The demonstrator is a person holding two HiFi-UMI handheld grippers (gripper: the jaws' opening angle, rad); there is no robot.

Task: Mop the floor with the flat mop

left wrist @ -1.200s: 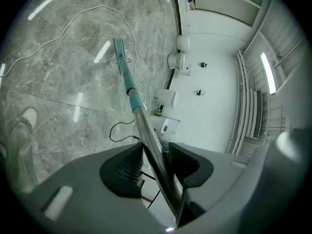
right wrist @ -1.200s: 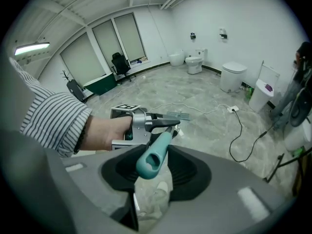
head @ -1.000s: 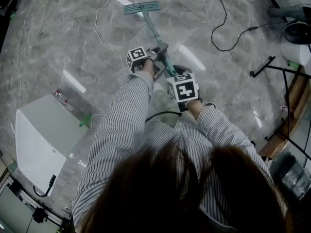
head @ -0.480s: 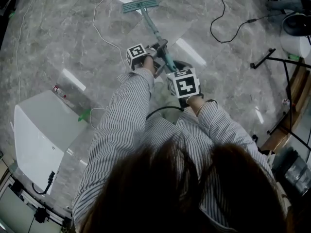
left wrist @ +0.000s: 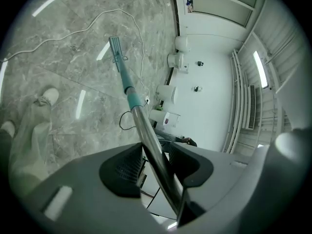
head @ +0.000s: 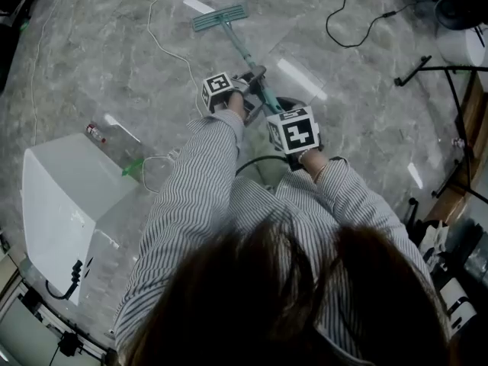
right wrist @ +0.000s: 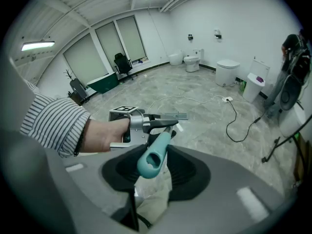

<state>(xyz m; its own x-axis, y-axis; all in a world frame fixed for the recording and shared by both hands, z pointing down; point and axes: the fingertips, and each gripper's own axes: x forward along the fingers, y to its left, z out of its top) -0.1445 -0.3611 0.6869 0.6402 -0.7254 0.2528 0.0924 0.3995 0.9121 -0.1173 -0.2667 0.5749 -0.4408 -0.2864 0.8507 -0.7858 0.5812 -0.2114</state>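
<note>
The flat mop lies with its teal head [head: 219, 17] flat on the grey marble floor ahead of the person. Its handle [head: 242, 52] slopes back toward both grippers. My left gripper [head: 252, 78] is shut on the metal pole [left wrist: 146, 135] partway down, and the mop head [left wrist: 115, 48] shows far along it. My right gripper [head: 276, 109] sits behind and higher, mostly hidden under its marker cube [head: 293, 132]. It is shut on the teal grip end [right wrist: 153, 155] of the handle. The left gripper [right wrist: 146, 123] and the mop head [right wrist: 173, 116] appear beyond it.
A white box [head: 65, 204] stands on the floor at the left, with a small bottle [head: 95, 133] beside it. A white cable [head: 156, 36] loops left of the mop head. A black cable [head: 351, 36] and a black stand [head: 442, 75] lie at the right.
The head view has shifted a little, so the white box looms larger and the far cables slide toward the top edge. Both grippers keep the same hold on the handle.
</note>
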